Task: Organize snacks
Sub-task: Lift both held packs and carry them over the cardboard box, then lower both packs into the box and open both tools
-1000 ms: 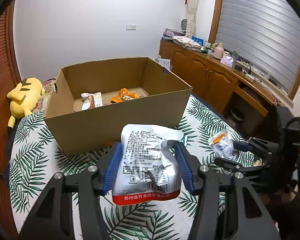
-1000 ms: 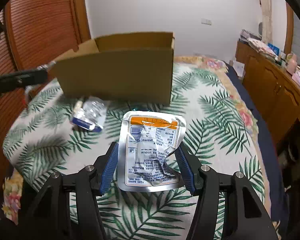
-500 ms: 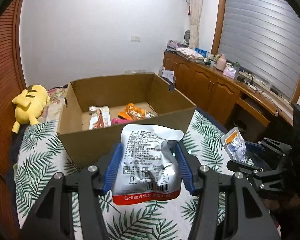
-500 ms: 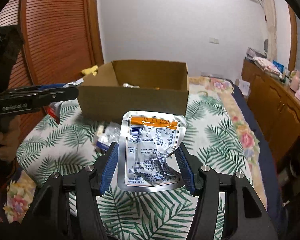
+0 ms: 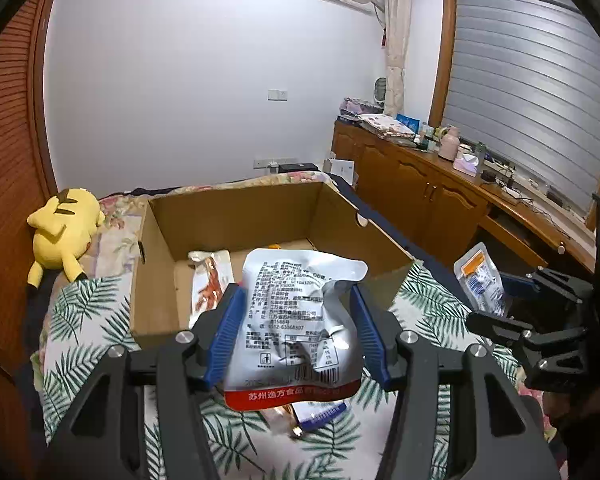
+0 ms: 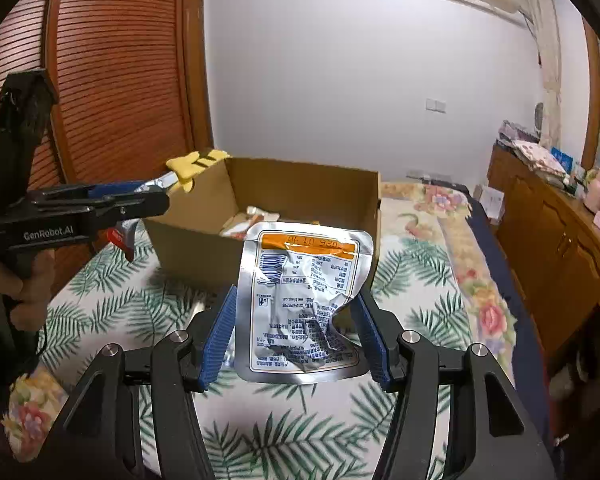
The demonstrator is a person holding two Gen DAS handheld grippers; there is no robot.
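Left gripper (image 5: 296, 332) has its blue pads clamped on both side edges of a white snack pouch w/ a red bottom band (image 5: 296, 320), printed back facing the cam, held up in the air just short of the near wall of the open cardboard box (image 5: 156, 312). Right gripper (image 6: 296, 332) is likewise clamped on a silver foil pouch w/ an orange strip (image 6: 304, 304), crumpled in the middle, held above the palm-leaf bedspread (image 6: 284, 440) in front of the same box's near corner. Inside the box: a white packet w/ red-orange print (image 5: 210, 280) flat on the floor at the left, plus a bit of orange behind the held pouch, can't tell what. Under the left gripper, on the bedspread, another small packet w/ a blue-striped edge (image 5: 316, 412) lies loose. In the right wrist view a person's hand (image 6: 8, 284) grips the left tool's handle. A yellow plush toy (image 5: 64, 232) lies left of the box, near the wooden louvred door (image 6: 116, 80). Wooden sideboard (image 5: 428, 196) w/ clutter along the right wall, under the shuttered window.
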